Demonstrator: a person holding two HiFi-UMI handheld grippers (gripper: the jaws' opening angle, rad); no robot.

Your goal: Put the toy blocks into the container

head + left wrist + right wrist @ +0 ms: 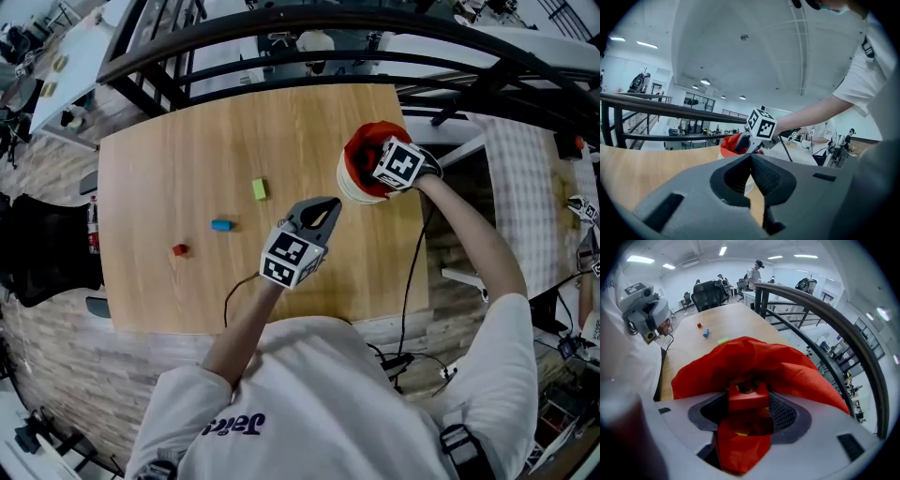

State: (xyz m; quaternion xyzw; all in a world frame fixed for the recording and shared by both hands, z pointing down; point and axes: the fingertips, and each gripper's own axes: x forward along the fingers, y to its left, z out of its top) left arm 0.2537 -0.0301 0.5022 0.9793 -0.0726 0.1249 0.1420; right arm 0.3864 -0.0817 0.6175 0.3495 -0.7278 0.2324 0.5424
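The right tool is spread only as wide as one small red block. It pinches this block between its two pads, just inside the mouth of the container. The container is a pale cup with a red lining, and it stands on the tabletop at 2 o'clock from the centre, near the edge. The left tool is pressed together at the tips and holds nothing. It is over the tabletop at 7 o'clock from the container and points toward it. Three blocks lie loose on the wood, well apart from the container: a green block at 9 o'clock from it, then a blue block and a second red block further out toward 8 o'clock.
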